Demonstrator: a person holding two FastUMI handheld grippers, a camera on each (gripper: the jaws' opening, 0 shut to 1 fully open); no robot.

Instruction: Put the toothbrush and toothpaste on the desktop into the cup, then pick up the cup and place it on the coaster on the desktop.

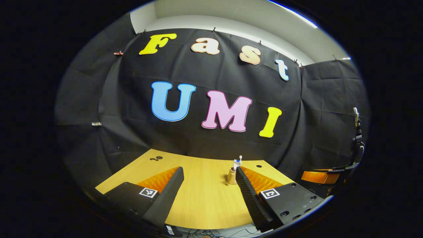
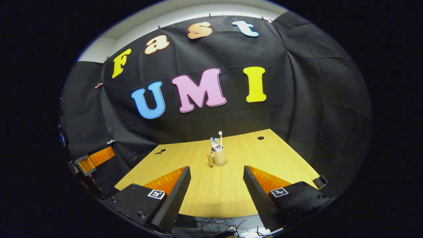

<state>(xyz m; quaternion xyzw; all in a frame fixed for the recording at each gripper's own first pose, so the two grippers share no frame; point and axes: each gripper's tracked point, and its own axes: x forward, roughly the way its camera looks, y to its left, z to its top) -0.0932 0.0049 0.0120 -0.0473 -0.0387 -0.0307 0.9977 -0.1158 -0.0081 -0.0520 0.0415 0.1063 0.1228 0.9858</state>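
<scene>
We see the small tan cylindrical cup (image 2: 219,156) with a side handle standing upright on the light wooden desktop (image 2: 211,195), toward its far half and well short of the black cloth wall. In the cup stand the white toothbrush (image 2: 220,138), head up, and just beside it the white toothpaste tube (image 2: 214,143), whose print is too small for us to read. Whether the cup sits on a coaster we cannot tell (its base looks only slightly wider in the left gripper view). In the right gripper view the right gripper (image 2: 216,173) hangs over the near edge of the desktop, fingers spread wide with nothing between them, the cup ahead of the gap and apart from both. Each finger mount carries a square black-and-white marker tag. In the left gripper view the left gripper (image 1: 210,172) is likewise spread and empty; there the cup (image 1: 231,177) shows just behind the tip of one finger, the toothbrush (image 1: 240,158) rising above it.
</scene>
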